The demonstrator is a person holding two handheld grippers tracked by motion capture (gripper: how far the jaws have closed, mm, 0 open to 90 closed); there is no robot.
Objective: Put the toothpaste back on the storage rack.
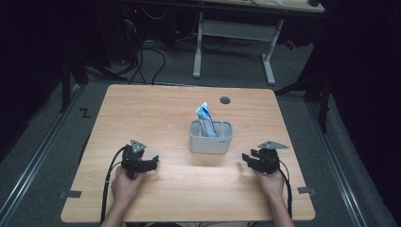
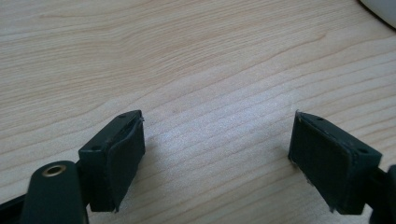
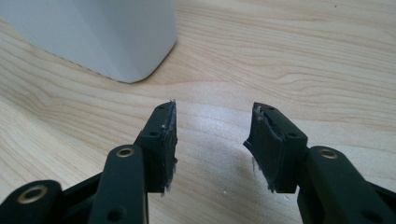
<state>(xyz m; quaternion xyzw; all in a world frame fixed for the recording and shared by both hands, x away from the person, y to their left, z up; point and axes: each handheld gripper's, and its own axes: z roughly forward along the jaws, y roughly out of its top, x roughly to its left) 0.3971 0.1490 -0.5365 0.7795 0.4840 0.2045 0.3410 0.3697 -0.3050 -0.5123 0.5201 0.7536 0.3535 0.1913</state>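
A grey holder (image 1: pixel 211 137) with compartments stands in the middle of the wooden table (image 1: pixel 156 109). A blue and white tube (image 1: pixel 206 119) sticks up out of it, leaning left. My left gripper (image 1: pixel 153 162) rests low at the front left, pointing right toward the holder; its jaws stand wide open over bare wood (image 2: pixel 217 135). My right gripper (image 1: pixel 246 158) sits at the front right and points left at the holder. Its jaws are partly apart with nothing between them (image 3: pixel 212 140). The holder's rounded pale corner (image 3: pixel 107 37) shows just ahead of them.
A round cable hole (image 1: pixel 225 100) lies in the table near its far edge. Behind the table are a white desk frame (image 1: pixel 236 33) and cables on the floor (image 1: pixel 146 61). Bare wood stretches left and right of the holder.
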